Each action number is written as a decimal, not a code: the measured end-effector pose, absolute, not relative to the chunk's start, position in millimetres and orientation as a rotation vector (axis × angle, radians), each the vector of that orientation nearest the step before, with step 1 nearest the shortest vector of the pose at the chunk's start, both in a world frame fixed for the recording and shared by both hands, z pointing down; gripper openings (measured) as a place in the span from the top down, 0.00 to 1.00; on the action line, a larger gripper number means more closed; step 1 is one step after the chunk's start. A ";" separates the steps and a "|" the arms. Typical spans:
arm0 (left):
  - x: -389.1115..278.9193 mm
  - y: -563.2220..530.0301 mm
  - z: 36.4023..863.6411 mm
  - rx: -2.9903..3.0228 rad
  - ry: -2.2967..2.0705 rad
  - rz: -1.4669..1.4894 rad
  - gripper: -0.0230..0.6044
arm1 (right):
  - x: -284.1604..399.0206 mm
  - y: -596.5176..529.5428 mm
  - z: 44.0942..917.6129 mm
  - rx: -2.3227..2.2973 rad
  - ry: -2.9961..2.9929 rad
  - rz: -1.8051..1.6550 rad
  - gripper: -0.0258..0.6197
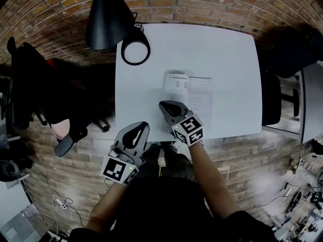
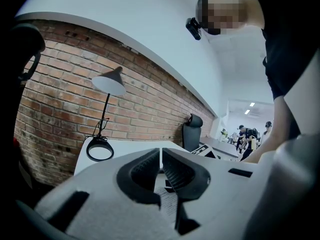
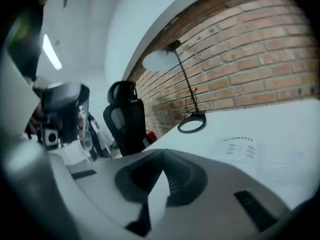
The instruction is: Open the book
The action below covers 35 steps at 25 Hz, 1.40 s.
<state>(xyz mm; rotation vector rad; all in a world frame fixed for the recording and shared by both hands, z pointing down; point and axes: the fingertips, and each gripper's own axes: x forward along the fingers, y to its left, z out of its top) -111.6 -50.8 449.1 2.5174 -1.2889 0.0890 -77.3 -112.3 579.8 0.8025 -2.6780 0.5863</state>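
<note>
The book (image 1: 190, 92) lies open on the white table (image 1: 227, 59), its white printed pages facing up. My right gripper (image 1: 162, 105) hovers just left of and nearer than the book's near-left corner, shut with nothing in it. In the right gripper view the jaws meet at the tips (image 3: 161, 154) and the pale book page (image 3: 250, 151) lies ahead to the right. My left gripper (image 1: 144, 126) is at the table's front edge, shut and holding nothing. In the left gripper view its tips (image 2: 161, 155) touch, and a printed page (image 2: 168, 200) shows below them.
A black desk lamp stands at the table's far left, its ring base (image 1: 135, 51) on the table and its shade (image 1: 108, 16) above. A black office chair (image 1: 288, 48) is off the table's right side, another chair (image 1: 30, 84) to the left. A brick wall (image 2: 65, 109) runs behind.
</note>
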 end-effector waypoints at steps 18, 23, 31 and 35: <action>-104.0 -43.8 446.3 2.533 -1.249 0.080 0.91 | -51.6 -120.8 549.2 0.958 -2.848 1.052 0.94; -106.0 -41.1 446.7 2.529 -1.257 0.080 0.91 | -57.2 -120.4 545.5 0.881 -2.897 1.206 0.94; -110.1 -39.4 444.7 2.528 -1.267 0.078 0.91 | -86.4 -106.4 549.0 0.711 -2.885 1.174 0.94; -109.2 -40.0 444.4 2.534 -1.259 0.075 0.91 | -74.6 -112.5 551.3 0.811 -2.859 1.200 0.94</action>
